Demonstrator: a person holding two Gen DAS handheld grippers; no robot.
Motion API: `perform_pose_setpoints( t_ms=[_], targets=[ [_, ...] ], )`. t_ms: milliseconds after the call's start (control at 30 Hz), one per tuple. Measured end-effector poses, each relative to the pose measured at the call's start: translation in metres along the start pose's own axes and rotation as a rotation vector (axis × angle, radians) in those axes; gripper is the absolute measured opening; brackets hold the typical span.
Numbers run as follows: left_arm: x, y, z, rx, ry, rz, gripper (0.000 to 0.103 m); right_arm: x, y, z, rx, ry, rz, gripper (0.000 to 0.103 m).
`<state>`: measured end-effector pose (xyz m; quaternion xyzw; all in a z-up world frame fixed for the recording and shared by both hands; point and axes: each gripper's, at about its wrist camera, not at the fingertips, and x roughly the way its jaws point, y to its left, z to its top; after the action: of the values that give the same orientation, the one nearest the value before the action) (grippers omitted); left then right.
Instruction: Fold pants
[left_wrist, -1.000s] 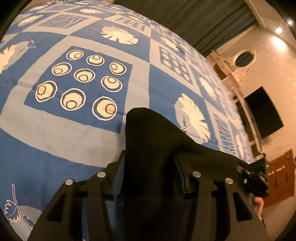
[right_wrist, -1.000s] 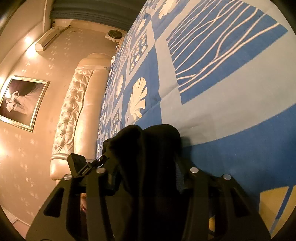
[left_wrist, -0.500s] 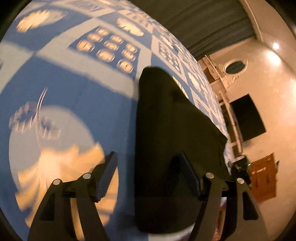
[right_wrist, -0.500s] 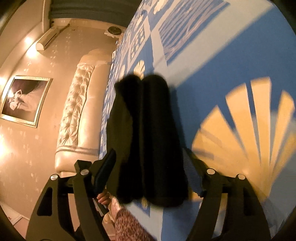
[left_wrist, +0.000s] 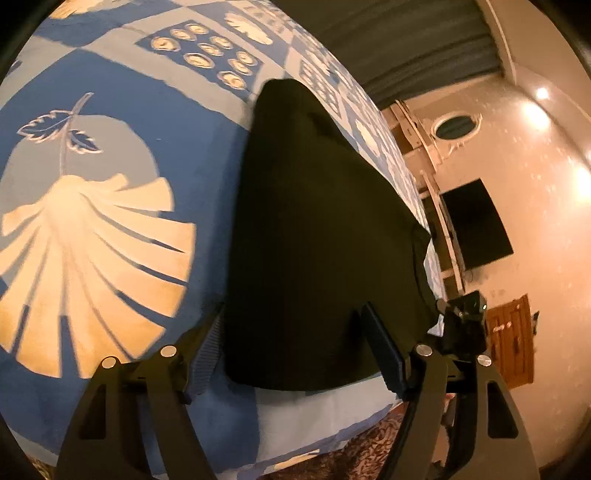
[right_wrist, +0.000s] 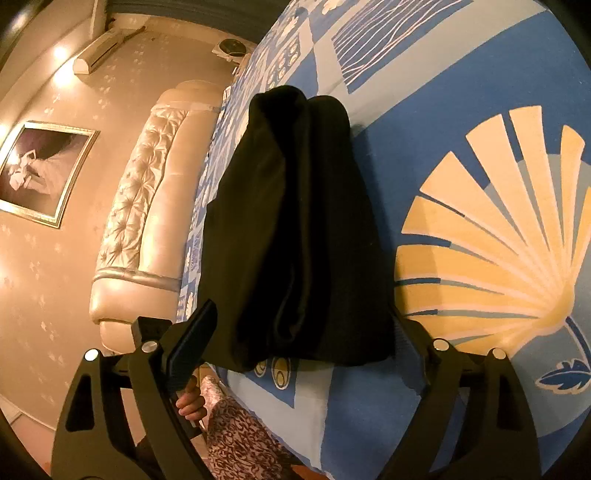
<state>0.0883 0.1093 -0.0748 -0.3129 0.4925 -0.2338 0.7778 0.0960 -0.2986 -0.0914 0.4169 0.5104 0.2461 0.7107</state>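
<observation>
Both grippers' jaws have just been opening, releasing the pants (left_wrist: 314, 229); now spread wide, clear of cloth.

The black pants (right_wrist: 295, 229) cover part of the bedspread (right_wrist: 461, 110); a hand (right_wrist: 190, 402) shows only partly behind the right gripper (right_wrist: 299, 334).

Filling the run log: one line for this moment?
pants: folded, on bed | left gripper: opening, empty | right gripper: opening, empty
</observation>
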Motion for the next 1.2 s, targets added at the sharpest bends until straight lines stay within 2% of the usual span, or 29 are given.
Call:
perform_pose_setpoints(
  t_ms=[67, 133, 200, 300, 400, 600, 1200],
  targets=[
    [0.007, -0.003, 0.001, 0.024, -0.005, 0.036, 0.070, -0.001, -0.001, 0.000, -0.003, 0.012, -0.021, 0.080],
    [0.010, -0.006, 0.000, 0.035, -0.009, 0.076, 0.066, 0.003, 0.002, -0.001, -0.002, 0.025, -0.060, 0.059],
    [0.009, -0.010, 0.000, 0.045, -0.010, 0.106, 0.062, 0.001, -0.003, -0.002, 0.016, 0.035, -0.056, 0.049],
    [0.008, -0.016, -0.002, 0.061, -0.014, 0.154, 0.058, -0.001, -0.011, -0.003, 0.055, 0.034, -0.006, 0.042],
    [0.008, -0.022, -0.003, 0.060, -0.014, 0.195, 0.056, -0.002, -0.014, -0.005, 0.078, 0.026, 0.019, 0.040],
    [0.005, -0.024, -0.004, 0.057, -0.015, 0.224, 0.053, -0.008, -0.017, -0.005, 0.110, 0.022, 0.060, 0.037],
    [0.001, -0.023, -0.007, 0.042, 0.001, 0.231, 0.052, -0.021, -0.018, -0.004, 0.107, 0.034, 0.075, 0.035]
  ],
)
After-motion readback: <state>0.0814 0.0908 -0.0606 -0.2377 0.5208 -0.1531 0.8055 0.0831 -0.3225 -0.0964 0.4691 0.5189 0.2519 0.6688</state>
